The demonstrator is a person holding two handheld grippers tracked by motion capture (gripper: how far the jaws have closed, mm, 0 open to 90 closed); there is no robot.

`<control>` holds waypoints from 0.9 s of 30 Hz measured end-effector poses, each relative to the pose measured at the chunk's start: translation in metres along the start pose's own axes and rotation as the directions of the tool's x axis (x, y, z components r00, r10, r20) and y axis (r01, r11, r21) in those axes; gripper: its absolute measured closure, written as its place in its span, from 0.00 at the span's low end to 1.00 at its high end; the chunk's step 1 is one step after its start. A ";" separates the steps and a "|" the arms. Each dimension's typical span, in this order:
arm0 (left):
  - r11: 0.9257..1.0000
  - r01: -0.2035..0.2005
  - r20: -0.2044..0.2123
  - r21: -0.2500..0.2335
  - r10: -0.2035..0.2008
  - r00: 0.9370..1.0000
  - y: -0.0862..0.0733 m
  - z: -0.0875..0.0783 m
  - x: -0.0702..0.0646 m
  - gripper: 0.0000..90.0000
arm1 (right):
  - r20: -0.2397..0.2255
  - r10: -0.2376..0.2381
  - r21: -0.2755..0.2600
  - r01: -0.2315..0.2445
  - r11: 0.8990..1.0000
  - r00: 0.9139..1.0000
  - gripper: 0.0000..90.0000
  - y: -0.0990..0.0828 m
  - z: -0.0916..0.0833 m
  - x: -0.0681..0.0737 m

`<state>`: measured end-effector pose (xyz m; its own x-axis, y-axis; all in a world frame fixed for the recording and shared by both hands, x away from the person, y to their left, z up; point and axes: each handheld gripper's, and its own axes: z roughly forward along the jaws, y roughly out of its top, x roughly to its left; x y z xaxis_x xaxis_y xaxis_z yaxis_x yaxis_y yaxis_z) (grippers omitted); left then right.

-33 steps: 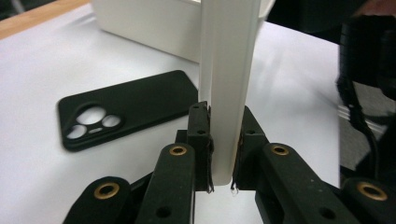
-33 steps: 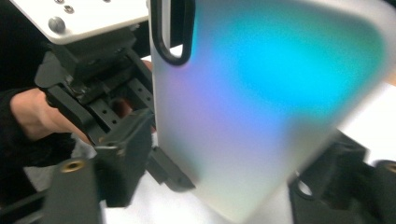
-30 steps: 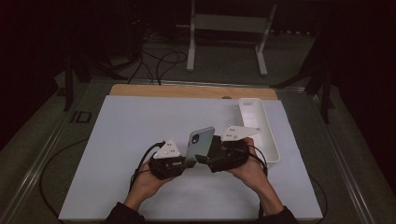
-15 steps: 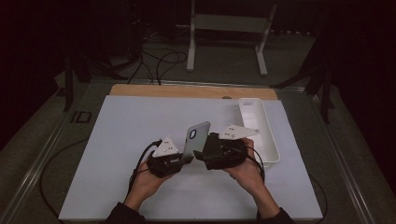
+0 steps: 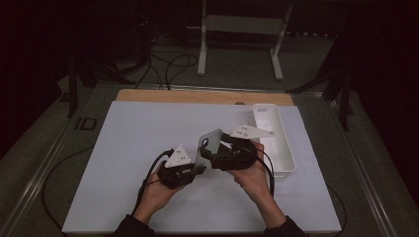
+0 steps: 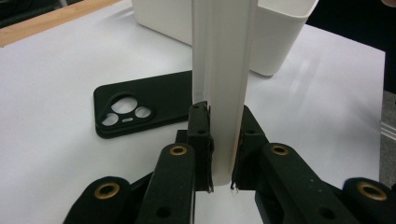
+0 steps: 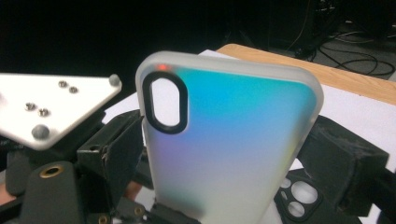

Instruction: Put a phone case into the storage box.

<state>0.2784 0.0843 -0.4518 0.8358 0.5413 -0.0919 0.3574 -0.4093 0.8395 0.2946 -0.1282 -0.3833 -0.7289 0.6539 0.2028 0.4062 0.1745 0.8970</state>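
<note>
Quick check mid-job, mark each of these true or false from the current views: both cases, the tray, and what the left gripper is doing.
1. The left gripper is shut on the frosted translucent phone case. True.
2. The black phone case is held in the air. False: it lies flat on the white table surface.
3. The white rectangular plastic tray sits on the person's left. False: it is on the right.
4. The frosted case stands roughly upright. True.
</note>
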 end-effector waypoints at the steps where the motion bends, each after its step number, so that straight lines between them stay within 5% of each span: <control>1: 1.000 0.003 0.001 0.000 -0.003 1.000 0.000 0.001 0.000 0.90 | 0.002 0.004 -0.001 -0.004 1.000 1.000 0.18 0.000 0.000 0.000; 10: 1.000 0.010 0.005 0.001 -0.010 1.000 -0.001 0.005 -0.004 0.90 | 0.019 0.038 -0.031 -0.037 0.999 0.999 0.17 0.002 0.006 0.003; 27: 1.000 0.013 0.000 0.005 -0.013 1.000 -0.001 0.009 -0.007 0.90 | 0.042 0.005 -0.025 -0.004 1.000 0.999 0.17 0.001 0.011 0.005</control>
<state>0.2761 0.0743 -0.4565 0.8310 0.5467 -0.1025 0.3703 -0.4062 0.8354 0.2969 -0.1165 -0.3859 -0.7029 0.6852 0.1910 0.3957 0.1535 0.9055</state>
